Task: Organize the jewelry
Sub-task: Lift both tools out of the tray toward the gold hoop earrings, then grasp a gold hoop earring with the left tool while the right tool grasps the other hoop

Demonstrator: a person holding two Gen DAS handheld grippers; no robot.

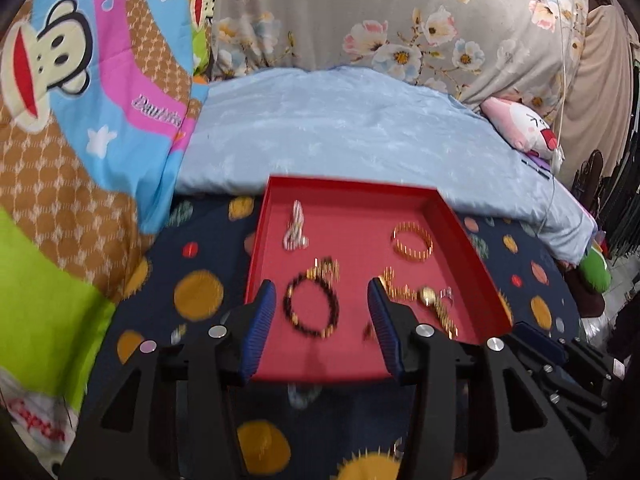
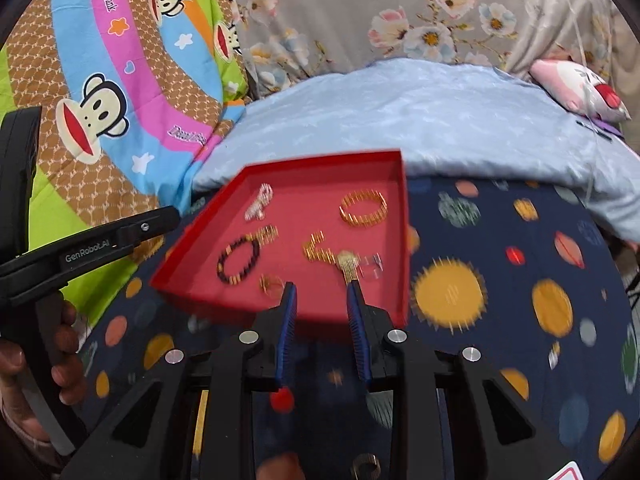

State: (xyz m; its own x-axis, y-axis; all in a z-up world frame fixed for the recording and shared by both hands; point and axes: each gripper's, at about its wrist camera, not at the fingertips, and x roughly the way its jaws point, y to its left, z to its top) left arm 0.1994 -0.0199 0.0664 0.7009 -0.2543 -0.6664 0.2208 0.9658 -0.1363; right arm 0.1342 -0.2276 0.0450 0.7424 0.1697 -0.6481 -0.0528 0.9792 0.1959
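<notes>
A red tray (image 1: 464, 232) (image 2: 188, 268) lies on a dark planet-print cloth and holds several pieces of jewelry. A black bead bracelet (image 1: 312, 304) (image 2: 238, 261) lies at its front left, a gold bangle (image 1: 412, 241) (image 2: 363, 208) at the back right, a silver chain (image 1: 295, 226) (image 2: 259, 202) at the back left, and a gold watch (image 1: 430, 298) (image 2: 347, 262) at the front right. My left gripper (image 1: 322, 288) is open above the bead bracelet, empty. My right gripper (image 2: 322, 290) is open at the tray's near edge, just short of the watch, empty.
A light blue blanket (image 1: 340, 132) lies behind the tray. A cartoon monkey quilt (image 1: 80, 120) rises at the left and floral fabric (image 1: 400, 20) at the back. A pink plush toy (image 1: 524, 128) sits at the far right. Small loose items lie on the cloth (image 2: 500, 320) near me.
</notes>
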